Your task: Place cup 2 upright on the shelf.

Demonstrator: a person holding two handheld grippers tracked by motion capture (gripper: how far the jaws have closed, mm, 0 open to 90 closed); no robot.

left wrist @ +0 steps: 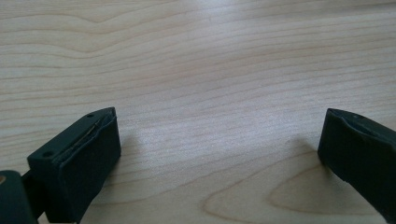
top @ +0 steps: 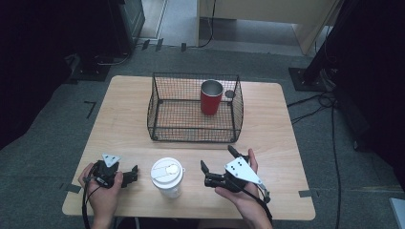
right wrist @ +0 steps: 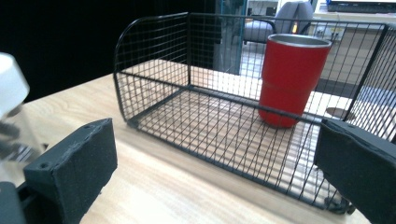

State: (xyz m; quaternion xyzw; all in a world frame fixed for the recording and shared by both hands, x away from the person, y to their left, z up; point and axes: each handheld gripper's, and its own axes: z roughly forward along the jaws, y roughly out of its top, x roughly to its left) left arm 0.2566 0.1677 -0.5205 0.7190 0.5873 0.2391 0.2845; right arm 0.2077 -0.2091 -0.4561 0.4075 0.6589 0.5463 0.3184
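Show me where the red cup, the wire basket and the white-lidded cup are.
red cup [top: 211, 99]: high view, middle of its red side.
wire basket [top: 191, 136]: high view, its near wall.
white-lidded cup [top: 166, 171]: high view, centre of its white lid.

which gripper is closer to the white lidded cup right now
Left, narrowly. The left gripper sits just left of the white lidded cup; the right gripper is a little farther off on its right.

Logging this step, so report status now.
Left claw open, right claw open, both empty. White-lidded cup upright on table between them. Red cup in wire basket. Nothing blocking.
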